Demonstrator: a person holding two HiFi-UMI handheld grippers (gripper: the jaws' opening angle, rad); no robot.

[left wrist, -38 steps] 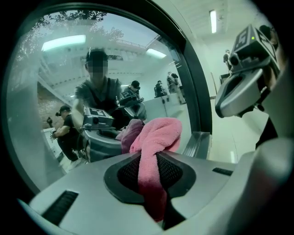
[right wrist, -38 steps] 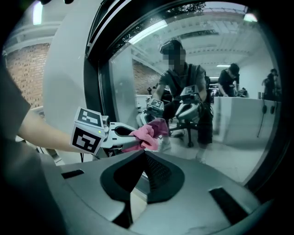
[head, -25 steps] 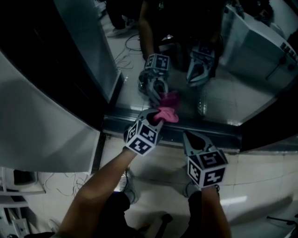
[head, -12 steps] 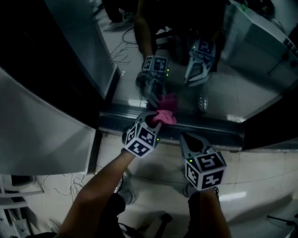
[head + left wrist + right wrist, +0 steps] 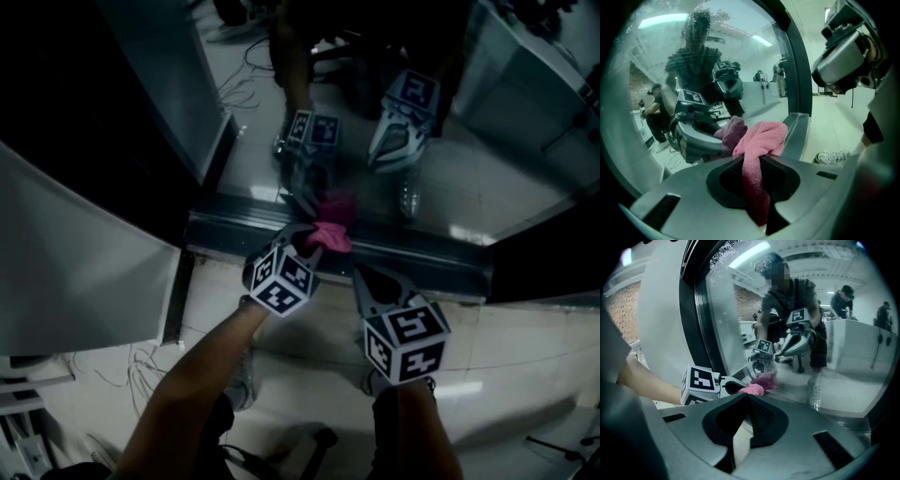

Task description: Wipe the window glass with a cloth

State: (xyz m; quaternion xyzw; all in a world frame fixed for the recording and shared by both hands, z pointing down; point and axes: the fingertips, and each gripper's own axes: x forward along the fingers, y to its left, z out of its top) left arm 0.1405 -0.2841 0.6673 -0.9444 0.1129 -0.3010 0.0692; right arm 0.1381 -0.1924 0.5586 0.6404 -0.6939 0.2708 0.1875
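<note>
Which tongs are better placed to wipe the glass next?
Left. The left tongs are shut on the pink cloth, which meets its reflection low on the window glass; the right tongs are shut, empty and set back.

Pale tiled floor [image 5: 525, 375]; thin loose cables [image 5: 127, 364] at left; one sneaker [image 5: 829, 157]

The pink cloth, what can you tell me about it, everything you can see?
The pink cloth looks like soft, fuzzy towelling, bunched into a rumpled wad. The left gripper is shut on it: a strip runs down between the jaws and the bulk bulges past their tips. That bulge sits against the low edge of the window glass, just above the dark bottom frame, and its darker reflection shows in the glass.
</note>
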